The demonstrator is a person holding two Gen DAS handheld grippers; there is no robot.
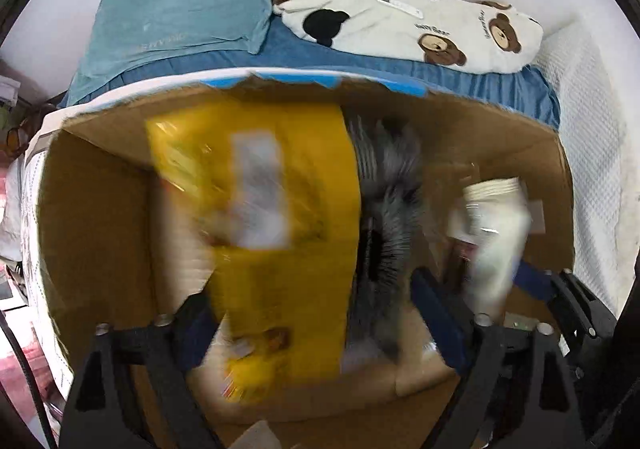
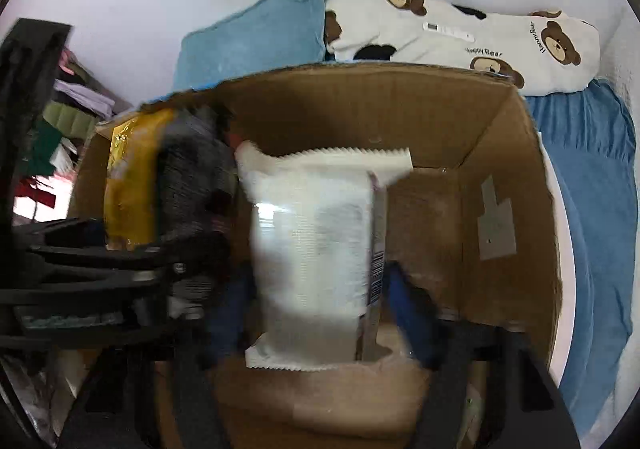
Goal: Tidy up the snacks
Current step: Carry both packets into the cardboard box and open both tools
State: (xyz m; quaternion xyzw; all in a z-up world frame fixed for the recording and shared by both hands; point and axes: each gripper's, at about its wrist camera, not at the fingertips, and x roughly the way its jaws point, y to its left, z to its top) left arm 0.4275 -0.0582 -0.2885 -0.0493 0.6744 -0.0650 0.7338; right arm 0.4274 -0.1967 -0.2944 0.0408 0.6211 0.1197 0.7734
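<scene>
A brown cardboard box (image 1: pixel 96 209) stands open on the bed; it also shows in the right wrist view (image 2: pixel 500 153). My left gripper (image 1: pixel 316 313) holds a yellow snack bag (image 1: pixel 280 209) and a grey snack bag (image 1: pixel 384 209) between its blue fingers, inside the box. My right gripper (image 2: pixel 320 313) is shut on a white snack bag (image 2: pixel 316 249), held upright inside the box. The white bag and the right gripper's finger (image 1: pixel 536 281) show at the right of the left wrist view. The left gripper's black frame (image 2: pixel 100 257) is at the left of the right wrist view, next to the yellow bag (image 2: pixel 132 185).
The box sits on a blue bedsheet (image 2: pixel 588 209). A light blue pillow (image 1: pixel 180 17) and a white bear-print blanket (image 1: pixel 420 17) with a white remote (image 1: pixel 400 5) lie behind the box. Clothes (image 2: pixel 60 121) hang at the left. A white wall is behind.
</scene>
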